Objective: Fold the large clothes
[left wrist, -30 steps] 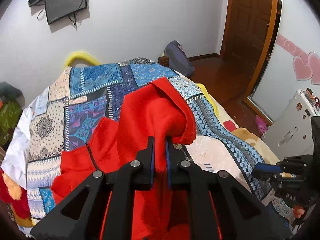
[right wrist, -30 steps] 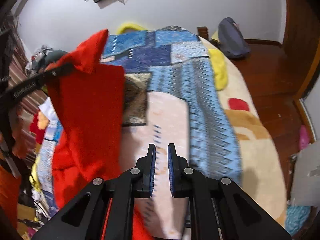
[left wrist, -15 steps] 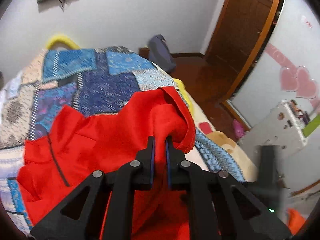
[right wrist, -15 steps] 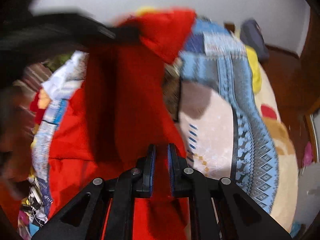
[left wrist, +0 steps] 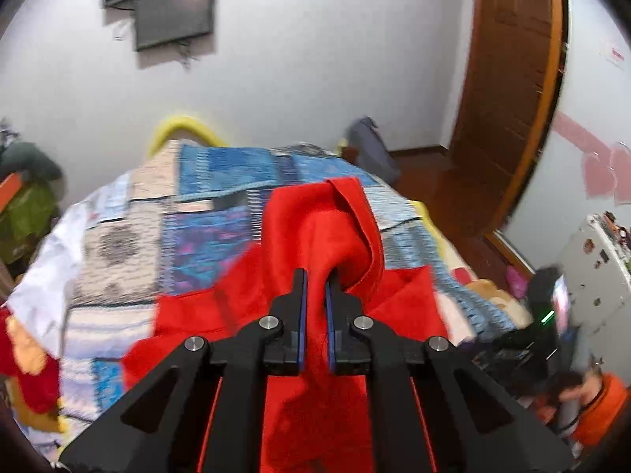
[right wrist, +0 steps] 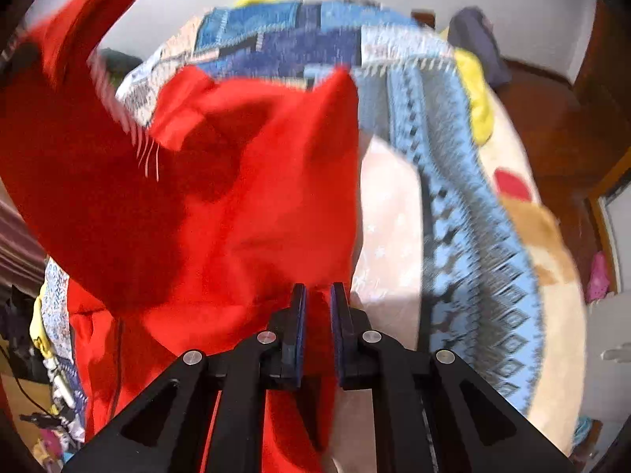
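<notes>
A large red garment (left wrist: 315, 228) lies partly on the patchwork quilt (left wrist: 213, 232) of a bed. My left gripper (left wrist: 315, 276) is shut on a bunched fold of it, and a loop of cloth rises past the fingertips. In the right wrist view the red garment (right wrist: 244, 205) hangs lifted at the upper left and spreads over the quilt (right wrist: 473, 197). There its lower edge runs down into my right gripper (right wrist: 317, 289), which is shut on it. Both views are blurred by motion.
A dark screen (left wrist: 173, 12) hangs on the white wall beyond the bed, and a wooden door (left wrist: 508, 79) stands at right. A dark backpack (left wrist: 370, 146) sits by the bed's far corner. A white cabinet (left wrist: 595, 272) and an orange sleeve (left wrist: 603, 398) show at right. Clutter (left wrist: 23, 213) is piled left.
The left view swung right and then back left, with the cloth still gripped. The red garment has come in from the left and now fills the middle of the right view.
</notes>
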Available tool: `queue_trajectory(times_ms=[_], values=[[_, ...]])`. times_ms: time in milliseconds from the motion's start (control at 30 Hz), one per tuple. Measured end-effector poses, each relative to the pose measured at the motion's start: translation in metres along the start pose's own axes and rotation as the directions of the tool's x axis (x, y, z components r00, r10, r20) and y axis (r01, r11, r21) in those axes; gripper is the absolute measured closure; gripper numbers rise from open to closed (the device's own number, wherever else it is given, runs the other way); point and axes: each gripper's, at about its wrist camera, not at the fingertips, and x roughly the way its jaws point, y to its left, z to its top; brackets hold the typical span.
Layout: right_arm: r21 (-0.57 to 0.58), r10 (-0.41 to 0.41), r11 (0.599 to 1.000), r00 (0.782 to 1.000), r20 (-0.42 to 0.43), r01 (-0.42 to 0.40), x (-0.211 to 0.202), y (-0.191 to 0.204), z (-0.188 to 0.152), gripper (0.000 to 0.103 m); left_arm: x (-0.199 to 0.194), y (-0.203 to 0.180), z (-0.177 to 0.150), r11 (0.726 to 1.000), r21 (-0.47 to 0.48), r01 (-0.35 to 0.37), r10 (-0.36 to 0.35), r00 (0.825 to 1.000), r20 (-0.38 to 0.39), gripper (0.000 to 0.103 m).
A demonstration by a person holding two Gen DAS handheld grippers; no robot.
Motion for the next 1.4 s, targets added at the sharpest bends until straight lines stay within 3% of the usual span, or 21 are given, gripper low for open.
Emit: queue_trajectory(times_ms=[167, 267, 367, 433, 500, 567, 600, 633, 667, 700, 867, 933, 1000, 1067, 1100, 1133, 1233, 1333, 1400], values=[[-0.097, -0.007, 0.995, 0.996, 0.091, 0.016, -0.027, 0.036, 0.016, 0.095, -0.026, 0.055, -0.045, 0.995, -0.04, -0.091, 0.09, 0.996, -0.015, 0.095], [-0.162, -0.045, 0.985, 0.995, 0.086, 0.059, -0.012, 0.063, 0.022, 0.095, -0.026, 0.086, -0.081, 0.988, -0.09, -0.125, 0.12, 0.991, -0.064, 0.095], [-0.243, -0.23, 0.942, 0.973, 0.034, 0.231, 0.028, 0.078, 0.02, 0.095, -0.014, 0.115, -0.126, 0.978, -0.139, -0.156, 0.137, 0.981, -0.14, 0.095], [-0.276, -0.366, 0.891, 0.93, 0.03, 0.36, 0.053, 0.077, 0.014, 0.095, -0.007, 0.128, -0.155, 0.974, -0.166, -0.153, 0.121, 0.974, -0.189, 0.095], [-0.329, -0.39, 0.857, 0.917, 0.089, 0.396, 0.058, 0.08, 0.006, 0.094, 0.002, 0.139, -0.189, 0.968, -0.197, -0.153, 0.103, 0.965, -0.242, 0.095], [-0.374, -0.433, 0.813, 0.893, 0.124, 0.447, 0.056, 0.082, -0.002, 0.08, 0.01, 0.144, -0.211, 0.962, -0.224, -0.154, 0.089, 0.957, -0.276, 0.095], [-0.384, -0.474, 0.781, 0.868, 0.149, 0.492, 0.056, 0.083, -0.004, 0.053, 0.012, 0.149, -0.225, 0.954, -0.256, -0.155, 0.076, 0.953, -0.292, 0.095], [-0.382, -0.517, 0.747, 0.836, 0.181, 0.544, 0.055, 0.083, -0.005, 0.018, 0.013, 0.152, -0.234, 0.948, -0.276, -0.157, 0.07, 0.952, -0.299, 0.095], [-0.371, -0.566, 0.705, 0.794, 0.221, 0.605, 0.053, 0.081, -0.005, 0.005, 0.013, 0.157, -0.243, 0.941, -0.296, -0.16, 0.065, 0.95, -0.306, 0.095], [-0.356, -0.592, 0.678, 0.764, 0.256, 0.644, 0.05, 0.076, -0.006, 0.0, 0.013, 0.163, -0.253, 0.931, -0.323, -0.169, 0.063, 0.947, -0.314, 0.095], [-0.288, -0.485, 0.81, 0.86, 0.161, 0.511, 0.031, 0.055, 0.002, 0.0, 0.01, 0.179, -0.28, 0.908, -0.39, -0.152, 0.01, 0.939, -0.343, 0.095], [-0.256, -0.407, 0.865, 0.902, 0.148, 0.432, 0.015, 0.055, 0.002, 0.0, 0.004, 0.182, -0.281, 0.903, -0.398, -0.16, 0.009, 0.935, -0.354, 0.094], [-0.245, -0.344, 0.895, 0.927, 0.151, 0.372, 0.002, 0.062, -0.001, 0.0, -0.006, 0.188, -0.28, 0.894, -0.423, -0.148, -0.011, 0.937, -0.35, 0.089], [-0.233, -0.288, 0.919, 0.945, 0.156, 0.318, -0.009, 0.069, -0.003, 0.0, -0.017, 0.191, -0.276, 0.895, -0.419, -0.154, 0.002, 0.94, -0.341, 0.074], [-0.227, -0.25, 0.932, 0.956, 0.155, 0.281, -0.016, 0.07, -0.004, 0.0, -0.026, 0.19, -0.272, 0.899, -0.395, -0.188, 0.048, 0.94, -0.338, 0.061], [-0.22, -0.22, 0.943, 0.963, 0.152, 0.25, -0.02, 0.074, -0.005, 0.0, -0.032, 0.189, -0.266, 0.903, -0.371, -0.215, 0.087, 0.939, -0.334, 0.056], [-0.172, -0.145, 0.971, 0.981, 0.13, 0.167, -0.024, 0.079, -0.002, 0.0, -0.047, 0.184, -0.248, 0.919, -0.289, -0.266, 0.178, 0.938, -0.299, 0.053], [-0.098, -0.017, 0.995, 0.998, 0.066, 0.023, -0.021, 0.082, 0.0, 0.0, -0.055, 0.174, -0.229, 0.932, -0.262, -0.25, 0.186, 0.951, -0.245, 0.038], [-0.081, 0.032, 0.996, 0.999, 0.022, -0.031, -0.012, 0.084, 0.0, 0.0, -0.048, 0.165, -0.22, 0.94, -0.24, -0.241, 0.188, 0.956, -0.224, 0.033]])
